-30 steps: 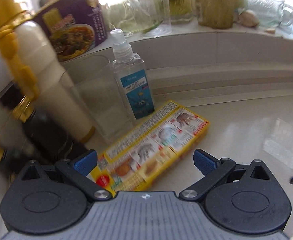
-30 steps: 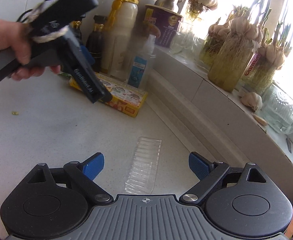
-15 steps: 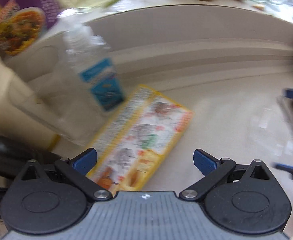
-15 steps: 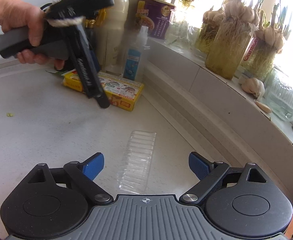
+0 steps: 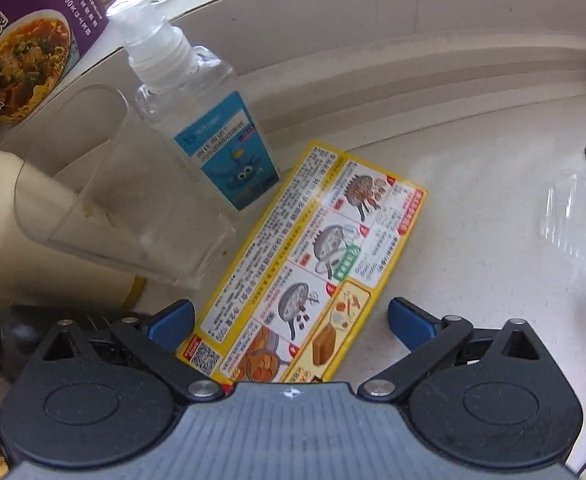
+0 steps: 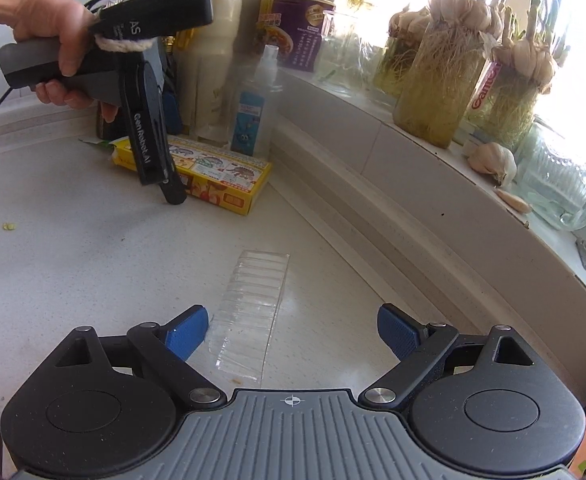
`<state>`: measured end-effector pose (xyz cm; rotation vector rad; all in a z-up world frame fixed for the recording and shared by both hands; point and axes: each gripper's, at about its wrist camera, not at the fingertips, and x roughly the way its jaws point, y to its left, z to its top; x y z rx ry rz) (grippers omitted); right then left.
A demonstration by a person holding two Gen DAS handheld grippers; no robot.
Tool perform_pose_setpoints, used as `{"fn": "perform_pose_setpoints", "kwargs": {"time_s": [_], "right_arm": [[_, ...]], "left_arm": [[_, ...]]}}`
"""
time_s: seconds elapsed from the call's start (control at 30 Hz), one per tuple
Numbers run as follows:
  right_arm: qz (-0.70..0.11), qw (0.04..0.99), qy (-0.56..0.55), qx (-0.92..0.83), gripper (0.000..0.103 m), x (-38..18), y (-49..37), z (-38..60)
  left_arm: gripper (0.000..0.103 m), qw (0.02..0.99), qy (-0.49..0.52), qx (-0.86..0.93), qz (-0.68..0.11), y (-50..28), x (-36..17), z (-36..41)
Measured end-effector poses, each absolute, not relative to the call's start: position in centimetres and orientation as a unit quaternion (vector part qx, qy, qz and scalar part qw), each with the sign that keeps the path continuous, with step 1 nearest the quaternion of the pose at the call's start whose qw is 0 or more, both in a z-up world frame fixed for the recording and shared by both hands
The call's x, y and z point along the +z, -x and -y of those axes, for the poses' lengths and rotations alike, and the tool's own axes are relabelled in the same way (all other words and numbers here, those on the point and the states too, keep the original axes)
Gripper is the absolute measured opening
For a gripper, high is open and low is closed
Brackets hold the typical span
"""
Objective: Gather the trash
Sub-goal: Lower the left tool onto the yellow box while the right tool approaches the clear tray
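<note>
My left gripper hangs over the near end of the yellow box, its blue fingertips spread wide to either side of the box and holding nothing; in the right wrist view the same tool points steeply down at the box's near end, gripped by my hand, and I cannot tell from there whether it touches the cardboard. The box lies flat on the pale countertop, printed with cooking pictures, one long edge just beside a clear pump bottle with a blue label. A clear empty plastic tub sits against that bottle on its left, and behind them stand a cream squeeze bottle with a gold cap and a purple instant-noodle cup up on the ledge. My right gripper is low over the counter, fingers wide apart and empty, with a clear ribbed plastic tray lying flat between them, its near end just by the left fingertip. That tray lies well apart from the yellow box, closer to me and toward the raised backsplash. Along the windowsill above, jars of sprouting garlic catch the bright light, and a loose garlic bulb lies beside them.
</note>
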<state>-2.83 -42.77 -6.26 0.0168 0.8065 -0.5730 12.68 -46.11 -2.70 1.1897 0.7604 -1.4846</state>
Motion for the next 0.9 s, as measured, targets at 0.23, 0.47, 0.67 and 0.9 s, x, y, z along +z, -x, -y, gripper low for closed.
{"fn": "perform_pose_setpoints", "kwargs": {"time_s": [0.23, 0.47, 0.67, 0.9], "right_arm": [[-0.386, 0.882, -0.029, -0.269, 0.093, -6.3, 2.8, 43.1], [-0.381, 0.884, -0.05, -0.265, 0.092, -6.0, 3.6, 43.7], [-0.379, 0.887, -0.076, -0.255, 0.086, -5.8, 4.2, 43.9], [-0.384, 0.885, -0.104, -0.241, 0.065, -5.9, 3.8, 44.2]], "left_arm": [[0.103, 0.466, -0.494, -0.62, -0.393, -13.7, -3.2, 48.3], [0.103, 0.428, -0.504, -0.646, -0.381, -10.4, -3.2, 46.6], [0.103, 0.466, -0.469, -0.645, -0.383, -9.6, -3.0, 44.2], [0.084, 0.577, -0.373, -0.591, -0.422, -11.2, -3.0, 37.6]]}}
